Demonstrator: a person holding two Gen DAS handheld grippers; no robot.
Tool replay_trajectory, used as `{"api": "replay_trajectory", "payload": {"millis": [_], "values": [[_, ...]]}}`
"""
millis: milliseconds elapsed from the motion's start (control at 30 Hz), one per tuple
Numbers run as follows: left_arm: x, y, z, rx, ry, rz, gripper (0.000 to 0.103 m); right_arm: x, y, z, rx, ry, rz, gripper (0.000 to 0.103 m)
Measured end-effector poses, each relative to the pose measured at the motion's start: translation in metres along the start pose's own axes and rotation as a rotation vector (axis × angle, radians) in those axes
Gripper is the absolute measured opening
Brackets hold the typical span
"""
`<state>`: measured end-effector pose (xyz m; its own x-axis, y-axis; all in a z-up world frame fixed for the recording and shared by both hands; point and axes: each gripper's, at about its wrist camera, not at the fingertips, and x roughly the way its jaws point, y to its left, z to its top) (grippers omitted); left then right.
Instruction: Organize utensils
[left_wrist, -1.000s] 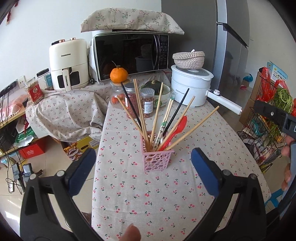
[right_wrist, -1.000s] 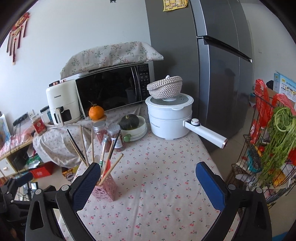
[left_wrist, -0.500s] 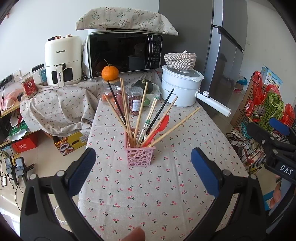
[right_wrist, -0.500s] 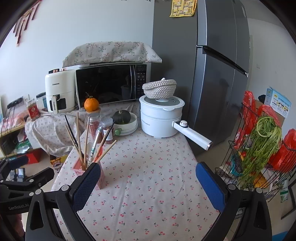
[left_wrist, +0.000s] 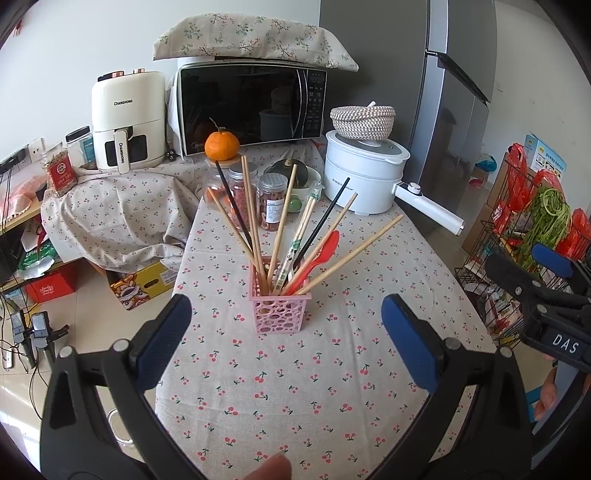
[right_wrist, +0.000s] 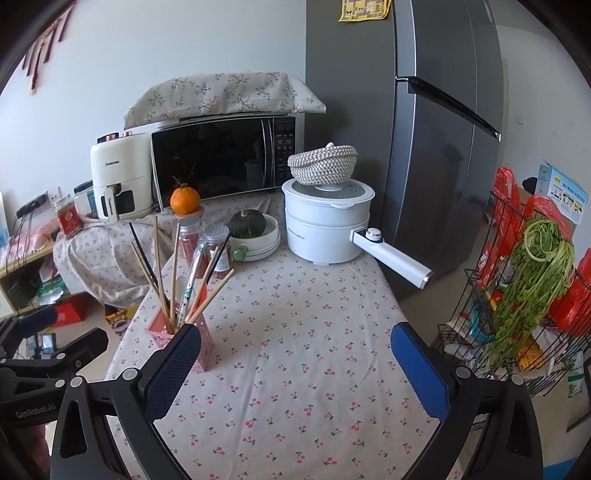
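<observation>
Both grippers have drifted a little since half a second ago, and the pink utensil holder (left_wrist: 279, 313) now sits almost dead centre ahead of the left gripper (left_wrist: 286, 341), closer than before. From the far left: a cream air fryer (left_wrist: 128, 120) stands beside the black microwave (left_wrist: 252, 105), with an orange (left_wrist: 221, 146) perched on a jar in front of it. On the cherry-print tablecloth (left_wrist: 295, 387) the holder stands upright, packed with wooden chopsticks (left_wrist: 280, 221) fanned outward, 2 black chopsticks and a red spoon (left_wrist: 317, 254). The left gripper's blue-padded jaws are spread wide and hold nothing, the holder framed between them but further off. Behind it stands the white electric pot (left_wrist: 364, 179) with a woven basket on its lid. Further right, the right gripper (right_wrist: 293, 365) hovers over bare cloth, jaws wide apart and empty; the holder (right_wrist: 184, 338) shows just behind its left finger. A wire rack of greens (right_wrist: 532, 277) stands at the far right.
</observation>
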<state>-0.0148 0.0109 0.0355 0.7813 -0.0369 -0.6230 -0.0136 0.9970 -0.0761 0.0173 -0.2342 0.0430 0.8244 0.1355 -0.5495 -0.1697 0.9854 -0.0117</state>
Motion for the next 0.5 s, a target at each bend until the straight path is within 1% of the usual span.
{"api": "replay_trajectory", "payload": {"millis": [500], "values": [[-0.0008,0.001,0.0007,-0.001,-0.001,0.003,0.102,0.0017,-0.0008,0.0007,0.015,0.006,0.008,0.103]]}}
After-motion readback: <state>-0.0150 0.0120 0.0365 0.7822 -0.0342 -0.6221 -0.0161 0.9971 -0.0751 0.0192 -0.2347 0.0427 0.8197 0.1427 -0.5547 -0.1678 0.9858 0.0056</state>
